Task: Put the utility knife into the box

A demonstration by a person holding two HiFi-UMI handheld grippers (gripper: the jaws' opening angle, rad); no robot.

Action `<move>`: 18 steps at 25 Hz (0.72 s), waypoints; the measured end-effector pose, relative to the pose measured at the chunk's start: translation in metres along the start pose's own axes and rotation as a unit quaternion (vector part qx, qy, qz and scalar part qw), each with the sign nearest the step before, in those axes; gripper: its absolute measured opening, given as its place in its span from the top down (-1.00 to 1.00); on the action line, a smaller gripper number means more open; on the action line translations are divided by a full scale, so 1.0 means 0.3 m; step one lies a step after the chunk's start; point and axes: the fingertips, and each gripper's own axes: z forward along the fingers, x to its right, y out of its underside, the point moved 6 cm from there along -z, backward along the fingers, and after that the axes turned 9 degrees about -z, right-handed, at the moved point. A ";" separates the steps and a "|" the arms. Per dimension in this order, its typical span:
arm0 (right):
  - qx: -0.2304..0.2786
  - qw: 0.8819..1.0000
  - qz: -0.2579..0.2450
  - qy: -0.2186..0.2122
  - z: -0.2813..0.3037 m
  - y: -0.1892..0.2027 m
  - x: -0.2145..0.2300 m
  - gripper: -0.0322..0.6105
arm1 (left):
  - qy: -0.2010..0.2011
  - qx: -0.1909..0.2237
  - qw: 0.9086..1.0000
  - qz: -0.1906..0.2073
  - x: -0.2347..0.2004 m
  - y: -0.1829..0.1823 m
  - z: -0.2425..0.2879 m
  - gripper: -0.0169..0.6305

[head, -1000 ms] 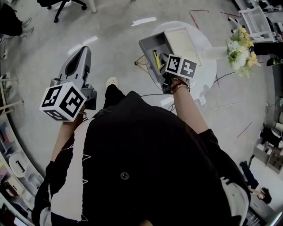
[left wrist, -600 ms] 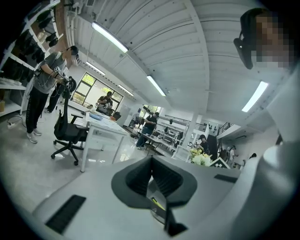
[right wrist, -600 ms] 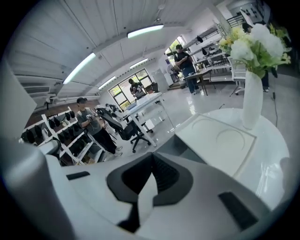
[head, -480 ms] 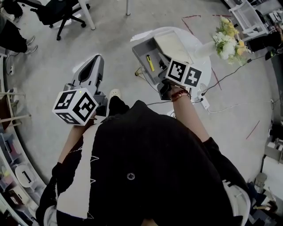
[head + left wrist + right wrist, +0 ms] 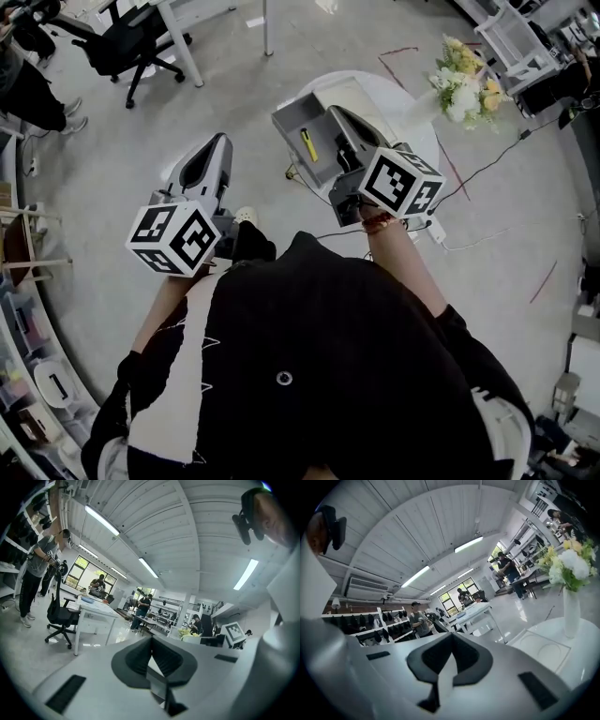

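The yellow utility knife (image 5: 308, 144) lies inside the open grey box (image 5: 292, 114), lengthwise along the box's floor, with no gripper touching it. The box sits on the near-left part of a round white surface (image 5: 424, 127), its pale lid (image 5: 361, 94) folded back behind it. The right hand-held gripper (image 5: 452, 644) is held just on the near side of the box and above it, and points away from the person. Its two dark pads are pressed together along one thin line, so it is fully closed with nothing between them. The left hand-held gripper (image 5: 151, 641) is well apart from the box, out over the bare grey floor (image 5: 112, 141) to the left, and it too is closed on nothing — its pads meet edge to edge. Both gripper views tilt upward, taking in the ribbed white ceiling and its strip lights rather than the box. A bunch of white and yellow flowers (image 5: 569, 566) in a slim white vase stands at the far right side of the surface, well apart from the box. A black office chair (image 5: 131, 42) stands beside a white desk at the far left of the room. The person wears a black top with a white stripe (image 5: 164, 394) down the left side.
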 end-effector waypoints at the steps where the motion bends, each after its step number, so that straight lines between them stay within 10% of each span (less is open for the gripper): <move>1: 0.006 1.000 -0.003 -0.006 -0.013 -0.011 -0.009 0.89 | 0.002 0.000 1.000 0.001 0.011 0.006 -0.001 0.91; 18: -0.015 0.993 -0.113 -0.018 -0.123 0.011 -0.116 0.89 | 0.005 -0.005 1.000 0.010 0.118 0.071 -0.053 0.91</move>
